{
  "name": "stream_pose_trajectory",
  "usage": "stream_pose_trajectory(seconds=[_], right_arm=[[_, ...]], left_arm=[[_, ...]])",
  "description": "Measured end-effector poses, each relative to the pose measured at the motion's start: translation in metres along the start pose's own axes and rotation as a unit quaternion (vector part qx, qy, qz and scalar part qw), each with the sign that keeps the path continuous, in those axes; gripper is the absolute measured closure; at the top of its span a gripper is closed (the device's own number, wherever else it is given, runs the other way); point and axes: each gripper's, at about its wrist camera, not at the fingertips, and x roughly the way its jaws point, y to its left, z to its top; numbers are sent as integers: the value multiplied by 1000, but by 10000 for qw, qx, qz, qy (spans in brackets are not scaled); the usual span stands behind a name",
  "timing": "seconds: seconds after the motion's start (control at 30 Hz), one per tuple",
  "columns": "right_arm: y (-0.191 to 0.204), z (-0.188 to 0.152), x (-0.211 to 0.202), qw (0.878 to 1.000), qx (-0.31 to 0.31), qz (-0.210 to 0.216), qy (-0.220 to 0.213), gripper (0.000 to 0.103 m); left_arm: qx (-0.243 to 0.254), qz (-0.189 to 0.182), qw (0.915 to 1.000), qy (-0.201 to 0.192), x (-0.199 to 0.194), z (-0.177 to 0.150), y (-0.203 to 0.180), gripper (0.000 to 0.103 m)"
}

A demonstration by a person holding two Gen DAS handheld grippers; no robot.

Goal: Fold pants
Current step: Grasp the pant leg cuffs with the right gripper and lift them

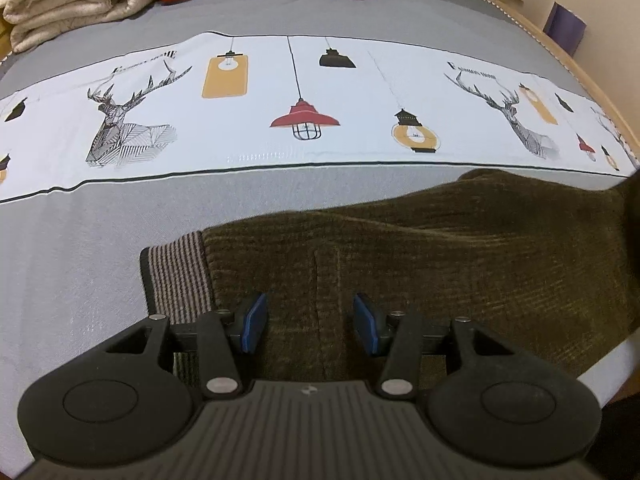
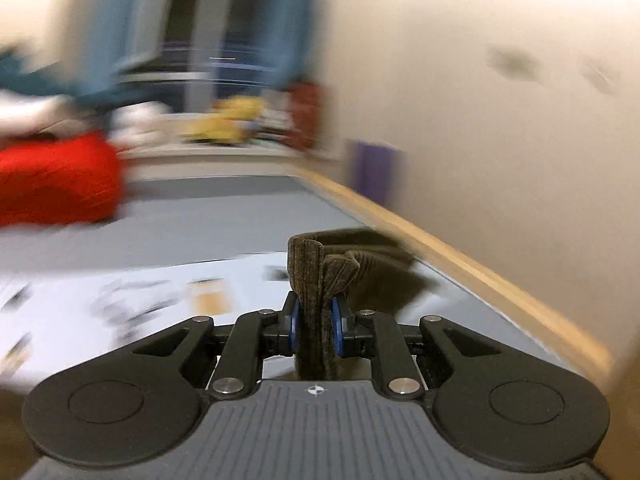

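Left gripper is hovering with jaws apart over the pants at lower centre (striped waistband flat on the bed), right gripper is pinching a bunched pants end, lifted mid-frame; fold looks barely started.

No legible txt; small lettering by the deer prints on the bedsheet too blurry to read.

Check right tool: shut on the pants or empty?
Shut on the pants. The right tool has both blue pads pressed against a bunched fold of brown corduroy standing up between them.
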Motion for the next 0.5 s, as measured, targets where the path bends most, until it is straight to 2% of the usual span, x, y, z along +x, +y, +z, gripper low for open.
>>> stream_pose_trajectory(seconds=[0.07, 0.1, 0.13, 0.17, 0.27, 0.3, 0.33, 0.37, 0.4, 0.5], right_arm=[[61, -11, -10, 9937, -804, 773, 140, 86], [91, -21, -14, 9832, -1317, 1235, 258, 86], [117, -33, -16, 9677, -1819, 1690, 445, 86], [142, -50, -19, 9441, -2404, 2159, 646, 86], [187, -95, -25, 8713, -3755, 2970, 1077, 87], [194, -105, -28, 8573, -4002, 3051, 1086, 87], [200, -107, -30, 8521, -4154, 3013, 1028, 87], [201, -106, -30, 8531, -4155, 2987, 1021, 87], [200, -102, -28, 8589, -4027, 2982, 1058, 87], [187, -82, -27, 8867, -3471, 2874, 1031, 87]], left_arm=[[3, 7, 10000, 27, -1, -3, 2, 50], [-2, 3, 10000, 32, -1, -3, 4, 50], [-8, -4, 10000, 31, -2, -4, 5, 50], [-15, -12, 10000, 33, -3, -5, 7, 50], [-67, -24, 10000, 34, -4, -5, 10, 50], [-76, -29, 10000, 29, -5, -5, 11, 50], [-79, -39, 10000, 23, -5, -5, 11, 50], [-76, -47, 10000, 18, -5, -5, 11, 50], [-71, -55, 10000, 13, -6, -5, 10, 50], [-41, -60, 10000, 12, -5, -4, 9, 50]])
